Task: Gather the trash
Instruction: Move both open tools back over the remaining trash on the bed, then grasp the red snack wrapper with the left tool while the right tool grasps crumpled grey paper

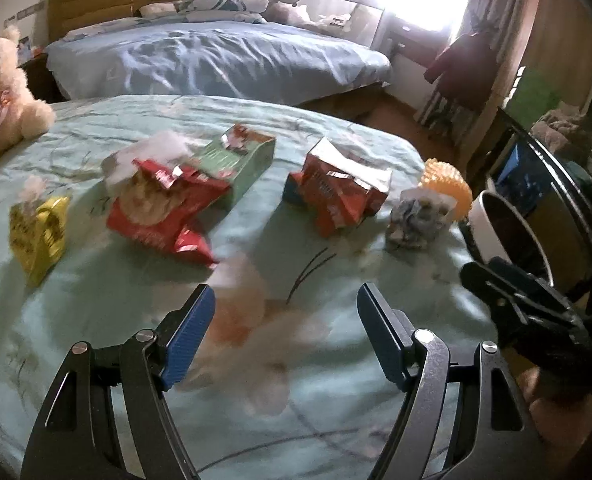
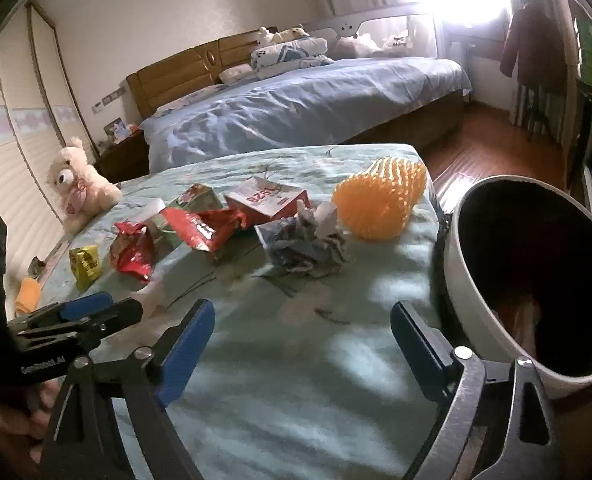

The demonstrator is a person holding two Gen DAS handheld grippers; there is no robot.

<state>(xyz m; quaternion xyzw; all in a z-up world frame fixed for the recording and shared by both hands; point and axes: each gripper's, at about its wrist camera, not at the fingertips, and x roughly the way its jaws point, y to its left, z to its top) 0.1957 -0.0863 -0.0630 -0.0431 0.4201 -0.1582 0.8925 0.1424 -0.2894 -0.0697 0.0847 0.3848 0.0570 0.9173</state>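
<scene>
Both tools hang over the near end of a bed (image 2: 256,400) covered in pale green floral bedding, tilted down toward it. The left tool (image 1: 286,340) has its blue pads spread wide with nothing between them but bedding. The right tool (image 2: 301,348) is also spread wide and empty.

Trash lies in a loose row across the middle of the bed, ahead of both tools and within reach of neither yet:
- yellow wrapper (image 1: 38,236), farthest left
- red snack bag (image 1: 164,216), resting against a green carton (image 1: 240,168)
- red-and-white carton (image 1: 337,190), crushed, a little apart to the right
- crumpled paper wad (image 2: 307,242), just beside an orange foam fruit net (image 2: 379,200) near the bed's right edge

The bin (image 2: 471,264), white outside and dark inside, stands off the bed's right side, mouth tilted toward the right tool (a sensible spot: short carry from the nearest pieces). My guess is the paper wad or the net goes first, being closest to the bin.

Surface: soft, wrinkled bedding, so light wrappers may sink or shift under a pad.

Room: a second bed with blue covers and a wooden headboard behind, a cream plush bear (image 2: 78,188) at the left, wood floor, a very bright window at the back right.
</scene>
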